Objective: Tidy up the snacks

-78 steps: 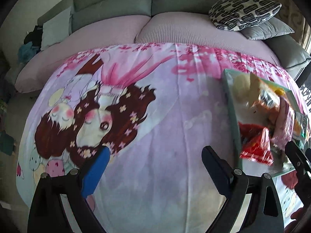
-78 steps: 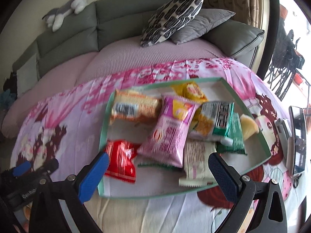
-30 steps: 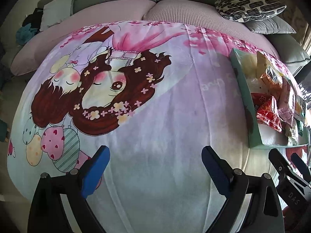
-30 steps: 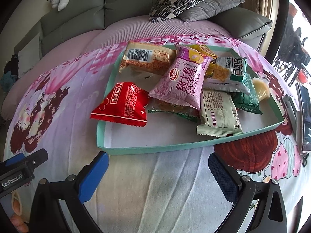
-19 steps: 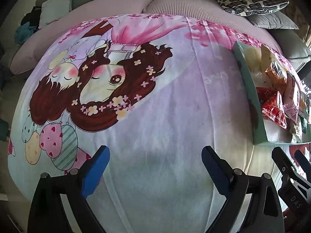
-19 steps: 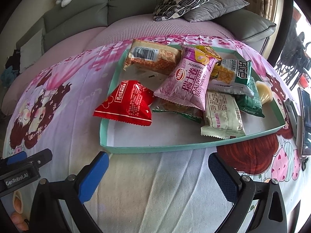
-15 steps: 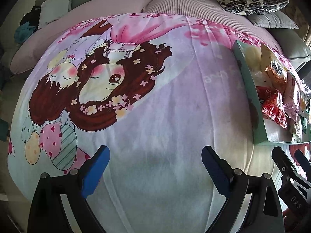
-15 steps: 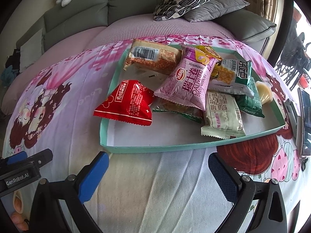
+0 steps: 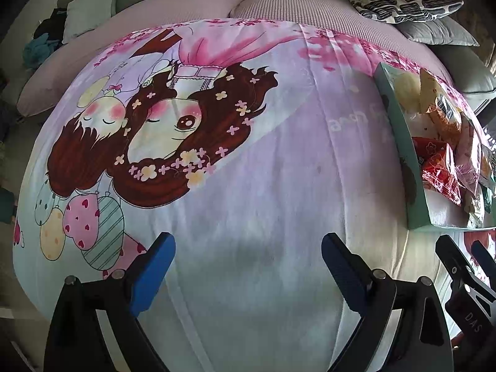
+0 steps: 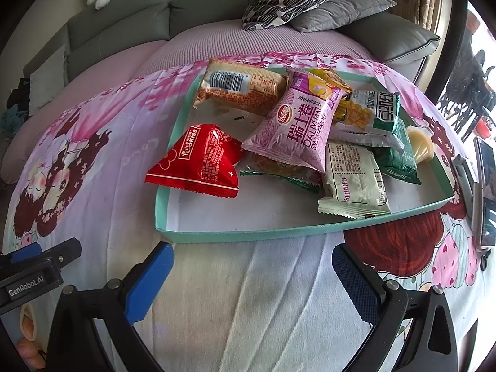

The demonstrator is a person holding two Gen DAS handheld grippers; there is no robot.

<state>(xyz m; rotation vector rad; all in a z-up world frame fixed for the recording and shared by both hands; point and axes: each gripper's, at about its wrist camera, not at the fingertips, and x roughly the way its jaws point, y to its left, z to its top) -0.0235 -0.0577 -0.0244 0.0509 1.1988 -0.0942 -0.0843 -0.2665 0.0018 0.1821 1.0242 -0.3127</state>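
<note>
Right gripper (image 10: 249,274): while hovering low over the bedspread just short of the tray's near rim, spread wide and empty, lined up on the heap of snacks, likely so that any packet can be reached straight ahead.
Left gripper (image 9: 246,262): likewise parted wide with nothing between the pads, held over bare printed cloth well to the left of the tray, probably kept clear of the right side's working room.
Tray (image 10: 248,236): shallow, mint-green, flat on the cartoon bedspread (image 9: 279,170), low walls keeping the packets together.
Red packet (image 10: 198,162): nearest the left corner, draped over the tray's left wall with one corner hanging outside, so only half contained.
Pink Swiss-roll packet (image 10: 297,127): lying slantwise on top of the pile, resting on a green-edged wrapper beneath.
Pale green packet (image 10: 352,181): flat at the front right of the heap, close to the near wall.
Orange packet (image 10: 240,88): propped against the far-left wall, barcode up.
Arrangement: piled loosely and overlapping rather than in rows; fits either snacks gathered into the tray or a heap awaiting sorting, not decidable from this view.
Phone (image 10: 483,192): on the cloth beyond the tray's right end, apart from the snacks.
</note>
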